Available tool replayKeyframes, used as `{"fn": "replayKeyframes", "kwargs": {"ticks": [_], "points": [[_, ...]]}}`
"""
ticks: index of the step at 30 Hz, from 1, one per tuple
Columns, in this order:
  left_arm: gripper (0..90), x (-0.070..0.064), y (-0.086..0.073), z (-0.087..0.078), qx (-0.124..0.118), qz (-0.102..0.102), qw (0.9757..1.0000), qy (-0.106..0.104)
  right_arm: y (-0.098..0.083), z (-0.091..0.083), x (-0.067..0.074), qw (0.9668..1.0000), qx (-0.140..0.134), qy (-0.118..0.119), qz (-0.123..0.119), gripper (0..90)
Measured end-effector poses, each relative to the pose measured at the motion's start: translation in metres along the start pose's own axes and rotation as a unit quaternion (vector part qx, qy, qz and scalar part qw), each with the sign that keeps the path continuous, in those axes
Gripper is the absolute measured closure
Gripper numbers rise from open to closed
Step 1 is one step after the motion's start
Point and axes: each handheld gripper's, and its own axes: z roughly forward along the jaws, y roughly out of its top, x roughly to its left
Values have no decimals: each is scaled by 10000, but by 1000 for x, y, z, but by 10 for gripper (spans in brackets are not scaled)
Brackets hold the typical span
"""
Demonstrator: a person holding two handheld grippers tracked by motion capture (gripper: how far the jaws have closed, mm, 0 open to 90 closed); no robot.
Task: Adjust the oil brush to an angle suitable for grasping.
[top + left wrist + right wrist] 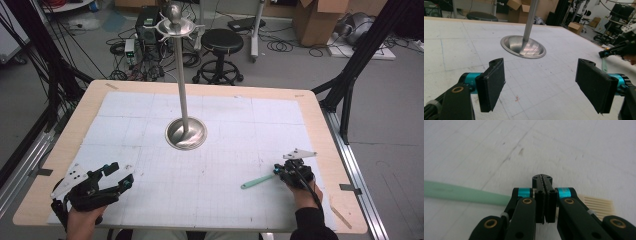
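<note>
Right hand-held gripper [278, 171]: jaws pressed fully together, pads meeting face to face in the right gripper view [545, 185]. A pale green toothbrush [257, 181] lies flat on the surface right at this gripper. Its green handle [461, 192] runs off to the left of the closed jaws, and its cream bristle head [599, 206] shows just to their right, behind the jaw links. The brush therefore passes under or just behind the jaws. Whether the pads pinch it or merely sit over it, I cannot tell. In the high view the handle points away from the gripper's tip toward the person's left, touching or nearly touching the tip.

Left hand-held gripper [119, 175]: released, jaws spread wide, nothing between the pads [492, 83]. It rests low over the surface, well apart from the toothbrush, which appears far off to its right in the left gripper view [604, 65].

Metal stand [186, 131]: round dished base on the surface with a tall upright pole [530, 20], ahead of both grippers and roughly between them, well apart from the brush.

Surface [210, 210]: wooden top covered with a white gridded sheet.
</note>
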Motion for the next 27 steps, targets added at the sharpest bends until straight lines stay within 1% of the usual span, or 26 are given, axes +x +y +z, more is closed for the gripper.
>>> {"fn": "replayKeyframes", "kwargs": {"ticks": [1,2,5,8,9,11,13,15,17,20,22,24,25,27], "points": [[239,0,0,0,8,6,10000,0,-4,-4,0,10000,-1,78,-11,891],[239,0,0,0,9,7,10000,3,-9,-8,1,9999,-7,128,-93,891],[239,-1,0,0,-39,8,10000,20,-21,-19,5,9997,-15,201,-160,892],[242,-2,1,0,-41,60,10000,31,-29,-29,8,9995,-29,225,-206,891],[242,-2,1,1,-43,70,10000,26,-30,-32,9,9992,-136,271,-242,891],[242,-2,1,1,-48,45,10000,30,-29,-40,15,9976,-406,459,-332,891],[242,-1,1,2,-34,53,10000,37,-26,-46,25,9945,-652,653,-487,891],[242,-2,1,2,-53,60,10000,22,-22,-48,38,9905,-792,837,-744,891],[243,-2,1,1,-62,66,10000,15,-17,-49,51,9854,-893,1074,-969,891],[243,-2,1,1,-62,45,10000,26,-11,-45,66,9765,-1008,1517,-1156,891],[243,-2,1,1,-88,56,9999,2,-10,-43,74,9712,-1015,1724,-1294,891],[243,-3,1,0,-113,67,9999,24,-10,-40,78,9681,-961,1835,-1408,891],[243,-3,1,0,-113,71,9999,48,-11,-39,78,9672,-938,1887,-1415,891],[243,-3,1,0,-112,65,9999,79,-12,-37,77,9666,-914,1948,-1392,891]]}}
